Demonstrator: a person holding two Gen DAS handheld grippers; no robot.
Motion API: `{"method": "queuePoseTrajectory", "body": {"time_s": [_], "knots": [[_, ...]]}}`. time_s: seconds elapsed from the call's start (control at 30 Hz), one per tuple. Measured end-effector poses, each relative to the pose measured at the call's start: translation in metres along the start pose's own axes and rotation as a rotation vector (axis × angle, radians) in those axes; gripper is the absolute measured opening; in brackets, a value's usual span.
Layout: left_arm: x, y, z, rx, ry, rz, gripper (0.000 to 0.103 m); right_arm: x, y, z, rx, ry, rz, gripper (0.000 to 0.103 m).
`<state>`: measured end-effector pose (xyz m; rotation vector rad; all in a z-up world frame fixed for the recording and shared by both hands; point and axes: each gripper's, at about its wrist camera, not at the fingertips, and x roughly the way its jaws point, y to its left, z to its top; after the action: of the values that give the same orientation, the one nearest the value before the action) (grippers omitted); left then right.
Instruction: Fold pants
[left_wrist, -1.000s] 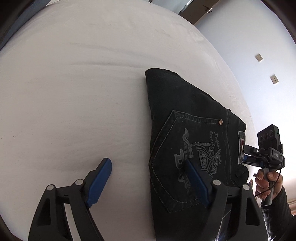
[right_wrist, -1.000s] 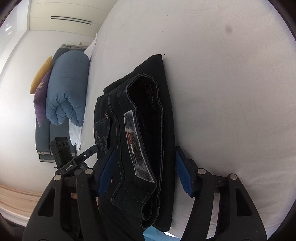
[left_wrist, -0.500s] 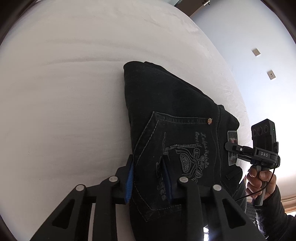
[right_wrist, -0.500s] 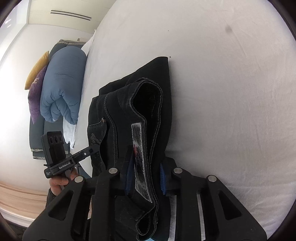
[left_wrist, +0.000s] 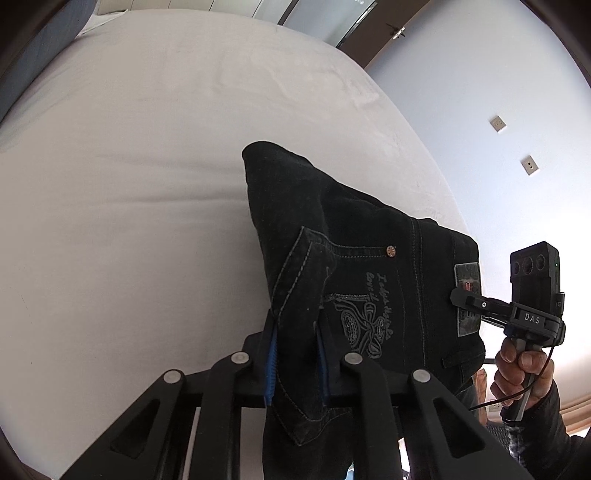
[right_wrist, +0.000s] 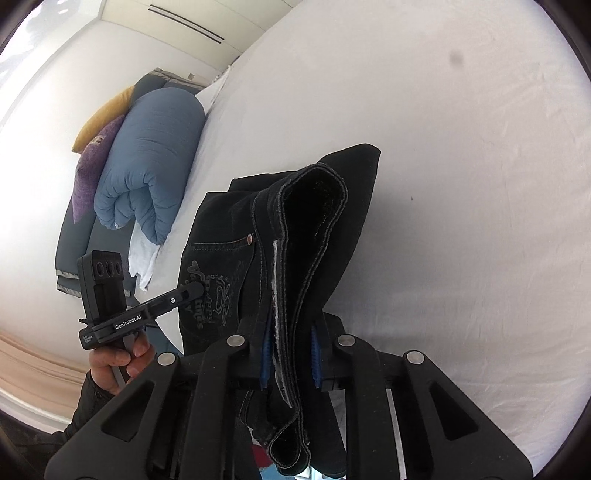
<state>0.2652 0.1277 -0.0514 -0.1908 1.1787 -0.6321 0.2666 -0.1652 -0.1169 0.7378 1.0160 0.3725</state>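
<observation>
Clamping the folded black pants (left_wrist: 332, 236), left gripper (left_wrist: 295, 354) and right gripper (right_wrist: 288, 354) hold them above the bed (left_wrist: 129, 166).

One pants (left_wrist: 354, 266), two claws (left_wrist: 295, 358), one duvet (right_wrist: 147, 162), two cushions (right_wrist: 99, 129)

We read "DAS" on the right gripper (left_wrist: 458, 297), and "GenRobot.AI" on the left gripper (right_wrist: 195, 290); the pants (left_wrist: 354, 258) pocket embroidery is not legible.
</observation>
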Motion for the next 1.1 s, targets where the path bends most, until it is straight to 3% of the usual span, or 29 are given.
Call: {"method": "queuePoseTrajectory", "body": {"time_s": [0.23,0.53,0.6,0.8,0.9,1.03,1.07,1.1], "knots": [[0.02,-0.013,0.057,0.017,-0.016,0.0,0.018,-0.015,-0.005,0.066,-0.043,-0.025,-0.027,0.015],[0.102,-0.01,0.081,0.012,0.071,0.035,0.02,0.002,-0.095,0.119,0.08,0.031,-0.089,0.015],[0.108,-0.002,0.078,-0.008,0.074,0.034,0.028,0.008,-0.111,0.118,0.106,0.04,-0.081,0.017],[0.11,0.009,0.067,-0.008,0.032,0.085,0.059,0.014,-0.145,0.101,0.179,-0.013,0.017,0.031],[0.103,0.013,0.059,-0.023,-0.002,0.079,0.061,0.004,-0.149,0.094,0.175,-0.047,0.031,0.042],[0.074,0.01,0.036,0.018,-0.059,0.134,0.061,-0.019,-0.152,0.084,0.179,-0.112,-0.005,0.06],[0.064,0.006,0.029,0.031,-0.087,0.16,0.064,-0.024,-0.152,0.08,0.183,-0.131,-0.027,0.062],[0.054,0.003,0.021,0.039,-0.116,0.187,0.073,-0.033,-0.151,0.073,0.184,-0.151,-0.051,0.066]]}}
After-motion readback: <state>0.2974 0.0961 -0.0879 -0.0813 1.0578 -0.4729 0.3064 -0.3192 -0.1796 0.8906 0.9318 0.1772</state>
